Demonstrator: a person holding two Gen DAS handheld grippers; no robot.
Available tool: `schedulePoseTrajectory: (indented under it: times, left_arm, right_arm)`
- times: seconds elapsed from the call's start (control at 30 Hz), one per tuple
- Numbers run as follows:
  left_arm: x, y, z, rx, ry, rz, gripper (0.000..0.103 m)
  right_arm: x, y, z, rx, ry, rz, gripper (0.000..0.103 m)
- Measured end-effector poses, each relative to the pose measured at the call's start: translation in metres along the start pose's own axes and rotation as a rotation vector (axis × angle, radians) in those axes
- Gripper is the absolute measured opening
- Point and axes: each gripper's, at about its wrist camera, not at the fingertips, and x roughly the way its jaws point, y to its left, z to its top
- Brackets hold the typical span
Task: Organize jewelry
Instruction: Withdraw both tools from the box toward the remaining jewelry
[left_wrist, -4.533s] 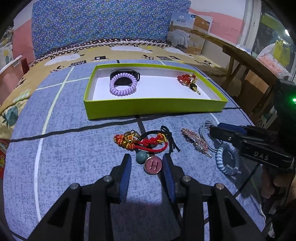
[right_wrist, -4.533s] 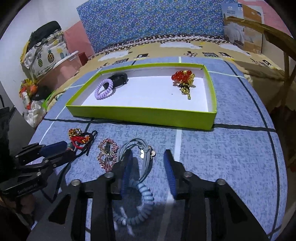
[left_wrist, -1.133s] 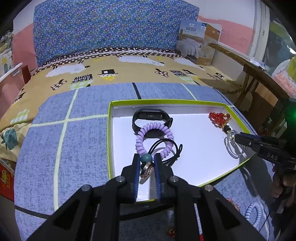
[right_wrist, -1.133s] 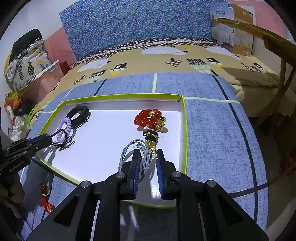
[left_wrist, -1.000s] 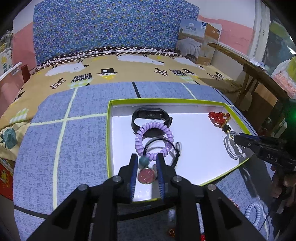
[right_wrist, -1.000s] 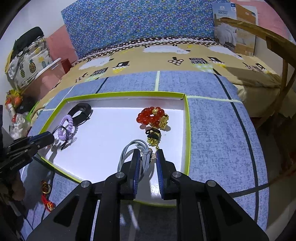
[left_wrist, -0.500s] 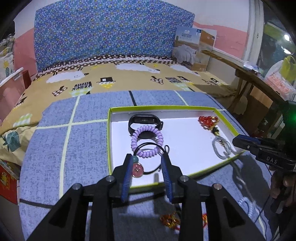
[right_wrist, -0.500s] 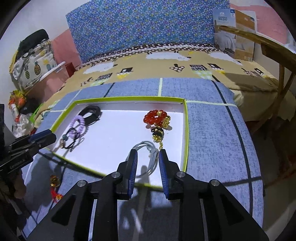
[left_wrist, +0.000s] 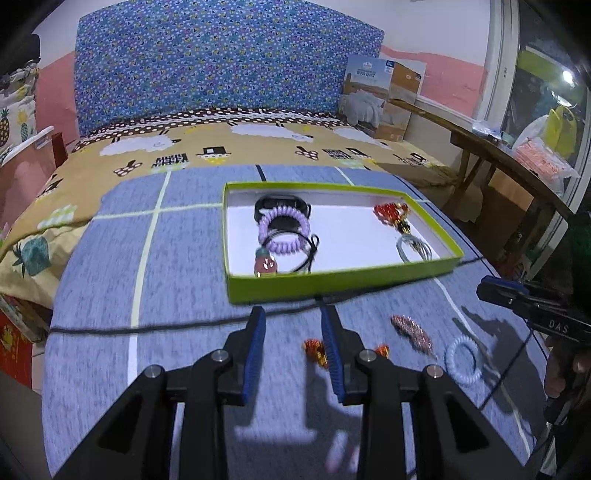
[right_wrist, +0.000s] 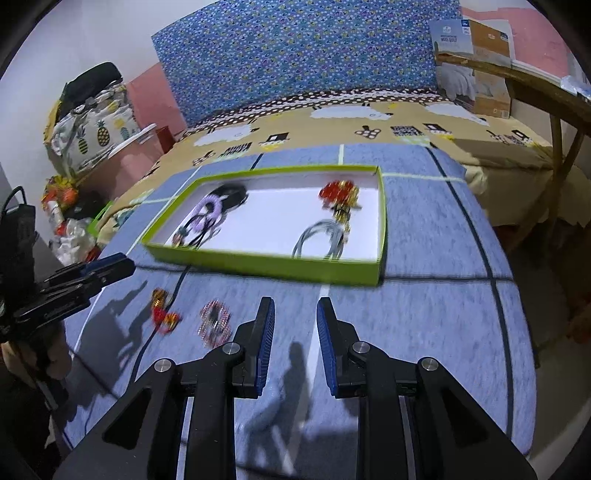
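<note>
Now green tray (left_wrist: 343, 281) of jewelry beyond both empty, parted jaws

A shallow lime-green tray (left_wrist: 340, 282) with a white floor sits at twelve o'clock on the blue-grey cloth. Inside, at its nine o'clock end, a lilac spiral hair tie (left_wrist: 282, 232) overlaps a black band (left_wrist: 282, 203), with a black cord tie (left_wrist: 308, 254) and its pink round charm (left_wrist: 266, 263) just in front. At the three o'clock end lie a red bead charm (left_wrist: 390, 213) and a grey cord loop (left_wrist: 413, 249). Outside, at six o'clock of the tray, rest a red-and-gold knotted charm (right_wrist: 164, 314), a pink sparkly hair clip (left_wrist: 413, 332) and a pale blue spiral hair tie (left_wrist: 463, 360).
</note>
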Motion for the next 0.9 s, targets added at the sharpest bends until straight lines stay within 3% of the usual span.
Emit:
schedulePoseTrajectory:
  times: [0.37,0.7,0.9]
  left_arm:
    - [-0.015,-0.011,-0.027,0.007,0.014,-0.031,0.033]
    - [-0.01,-0.019,-0.029,0.013,0.033,-0.045,0.034]
    - [0.0,-0.016,-0.025,0.013,0.045,-0.016,0.036]
  right_arm:
    - [-0.006,0.009,-0.038,0.003,0.051,0.019,0.024]
    - [0.0,0.006,-0.043,0.015,0.079,0.005,0.024]
    - [0.004,0.009,-0.044,0.003,0.093,0.004,0.024]
